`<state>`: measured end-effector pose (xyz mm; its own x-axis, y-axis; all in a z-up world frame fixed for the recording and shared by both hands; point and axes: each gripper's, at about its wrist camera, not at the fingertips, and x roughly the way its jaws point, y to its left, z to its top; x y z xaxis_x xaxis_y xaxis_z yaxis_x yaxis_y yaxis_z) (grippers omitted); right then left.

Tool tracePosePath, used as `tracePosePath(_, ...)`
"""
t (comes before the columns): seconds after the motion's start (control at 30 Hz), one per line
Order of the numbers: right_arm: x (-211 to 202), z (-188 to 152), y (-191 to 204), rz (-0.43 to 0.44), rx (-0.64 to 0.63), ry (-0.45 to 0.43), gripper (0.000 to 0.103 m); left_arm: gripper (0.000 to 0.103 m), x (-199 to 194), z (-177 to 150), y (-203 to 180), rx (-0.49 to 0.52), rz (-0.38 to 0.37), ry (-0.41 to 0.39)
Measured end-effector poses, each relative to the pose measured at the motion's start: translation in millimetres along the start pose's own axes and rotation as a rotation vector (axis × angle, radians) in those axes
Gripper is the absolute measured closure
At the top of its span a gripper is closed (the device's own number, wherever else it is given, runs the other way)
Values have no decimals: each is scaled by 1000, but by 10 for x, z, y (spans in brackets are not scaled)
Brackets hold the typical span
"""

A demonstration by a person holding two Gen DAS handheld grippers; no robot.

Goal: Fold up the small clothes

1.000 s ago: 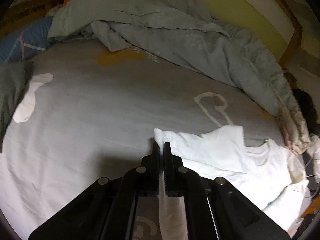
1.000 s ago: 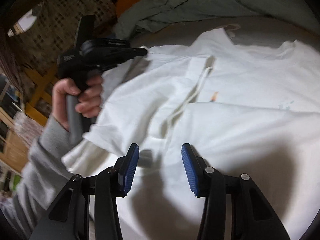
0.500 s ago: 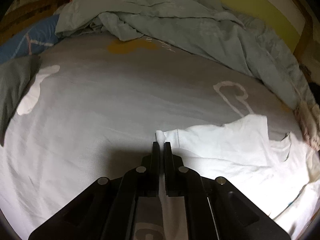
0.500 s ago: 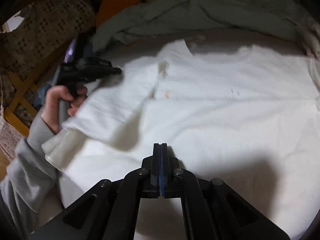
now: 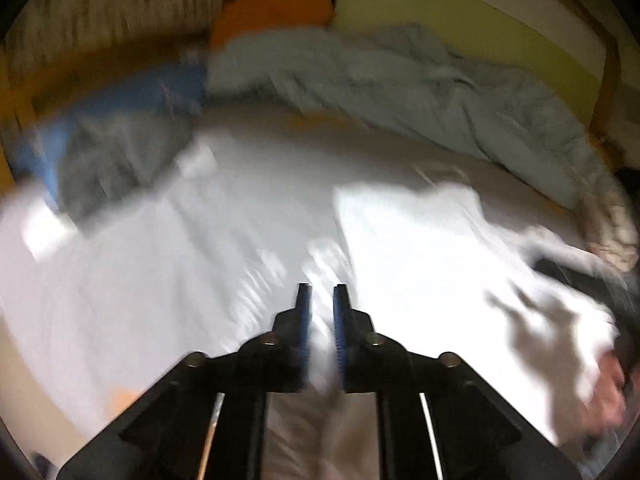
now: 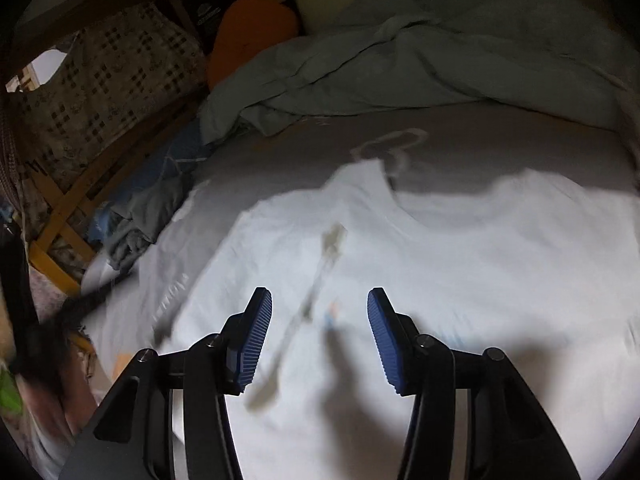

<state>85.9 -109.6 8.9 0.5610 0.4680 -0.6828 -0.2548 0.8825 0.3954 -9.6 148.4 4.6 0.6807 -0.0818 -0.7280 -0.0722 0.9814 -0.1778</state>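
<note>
Since the earlier frame, the left wrist view has swung left across the bed. The white T-shirt (image 5: pixel 420 260), previously straight ahead of the left tongs (image 5: pixel 320 292), now lies to their right, and the picture is smeared by motion. In the right wrist view, the right tongs (image 6: pixel 320 312) have gone from clenched to released. Their jaws have just been opening, and nothing is between them.

Left tongs: the jaws are clenched to a narrow slit, with the blue pads nearly meeting. The blur does not allow telling whether any cloth is pinched. They point down at the pale bed sheet (image 5: pixel 160 280), just left of the T-shirt's near edge.

Right tongs: the jaws are released and well apart, above the middle of the T-shirt and not touching it. Their shadow falls on the cloth.

T-shirt: it is spread flat on the bed sheet, with the neck opening toward the far side. It occupies the near and right part of the bed.

Surroundings: a crumpled grey-green duvet (image 6: pixel 400 60) lies along the far side of the bed. An orange cushion (image 6: pixel 248 28) sits behind it at far left. A grey garment (image 5: pixel 116 160) and a blue pillow (image 5: pixel 152 96) lie at the left edge. The person's right hand (image 5: pixel 608 392) shows blurred at the near right of the left wrist view.
</note>
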Motion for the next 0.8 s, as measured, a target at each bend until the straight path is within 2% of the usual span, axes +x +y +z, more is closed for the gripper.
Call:
tracePosePath(0.03, 145, 117, -1, 8, 19, 31, 51, 98, 86, -102, 6, -25, -49, 50)
tracePosePath(0.1, 454, 302, -12, 26, 65, 83, 54, 100, 208, -243, -22, -39, -45, 100)
tracePosePath(0.2, 835, 405, -8, -25, 61, 125, 55, 100, 234, -356, -49, -21, -16, 100)
tracePosePath(0.23, 933, 414, -12, -54, 55, 136, 60, 100, 224, -373, -56, -15, -5, 97)
tracePosePath(0.3, 1076, 400, -35, -78, 57, 157, 100, 100, 247, -437, -41, -18, 30, 107)
tracePosePath(0.33, 1095, 392, -46, -91, 57, 149, 103, 100, 271, -443, -53, -11, 40, 103)
tracePosePath(0.5, 1006, 385, -95, -107, 69, 81, 103, 100, 261, -469, -166, 65, 89, 69)
tracePosePath(0.63, 1195, 375, -103, -130, 42, 146, 103, 100, 261, -563, -288, 159, 174, 42)
tracePosePath(0.7, 1179, 356, -104, -131, 29, 147, 102, 100, 250, -589, -334, 188, 200, 24)
tracePosePath(0.73, 1147, 353, -107, -130, 34, 149, 100, 100, 224, -582, -319, 183, 188, 15)
tracePosePath(0.8, 957, 339, -135, -129, 46, 123, 88, 100, 118, -522, -254, 143, 116, -17)
